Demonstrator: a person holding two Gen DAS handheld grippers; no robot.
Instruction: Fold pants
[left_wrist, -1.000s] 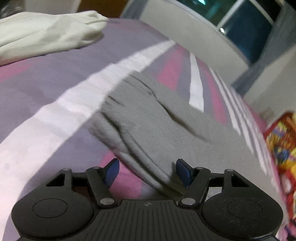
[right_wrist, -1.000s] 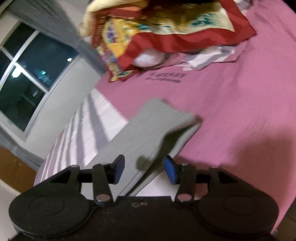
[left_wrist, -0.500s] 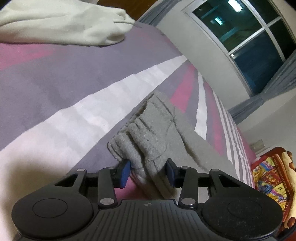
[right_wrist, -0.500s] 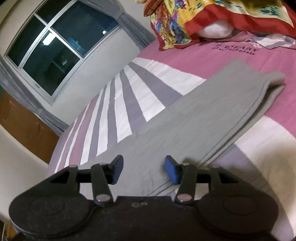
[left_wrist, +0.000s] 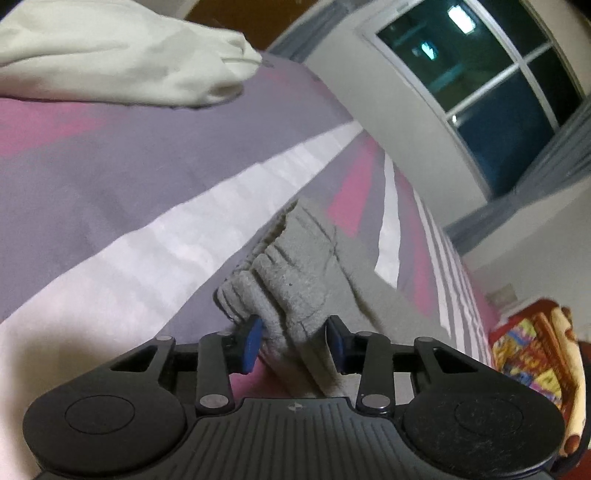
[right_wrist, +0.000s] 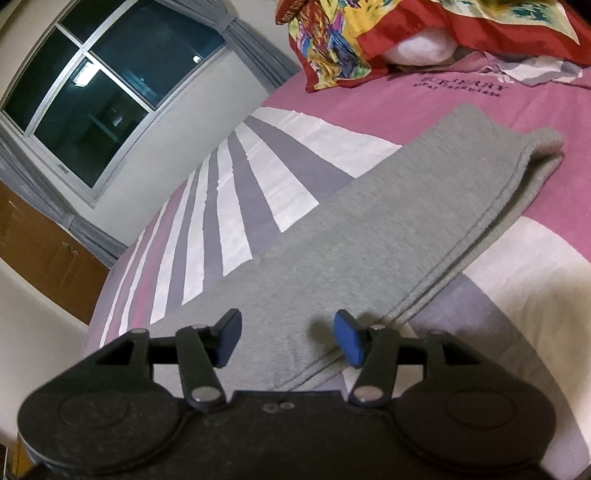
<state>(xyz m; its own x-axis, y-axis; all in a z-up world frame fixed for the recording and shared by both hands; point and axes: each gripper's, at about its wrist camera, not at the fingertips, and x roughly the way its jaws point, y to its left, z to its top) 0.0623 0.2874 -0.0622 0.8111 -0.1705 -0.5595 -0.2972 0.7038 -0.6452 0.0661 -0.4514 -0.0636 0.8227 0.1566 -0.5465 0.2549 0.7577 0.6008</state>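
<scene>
— Left wrist view: what has changed?
— The left hand-held gripper (left_wrist: 291, 341) has narrowed since a second ago and now pinches the bunched waistband of the grey pants (left_wrist: 295, 284), which lie on the striped bed (left_wrist: 155, 236). A cream cloth (left_wrist: 122, 62) sits far left.

— And the right wrist view?
— The right hand-held gripper (right_wrist: 288, 341) stays spread wide, released, over the near end of the pants (right_wrist: 369, 236), now laid flat and doubled lengthwise. The window (right_wrist: 110, 85) has swung into view; a colourful blanket (right_wrist: 406, 33) lies far right.

left tool (left_wrist: 291, 341) half-closed, right tool (right_wrist: 288, 341) spread wide
</scene>
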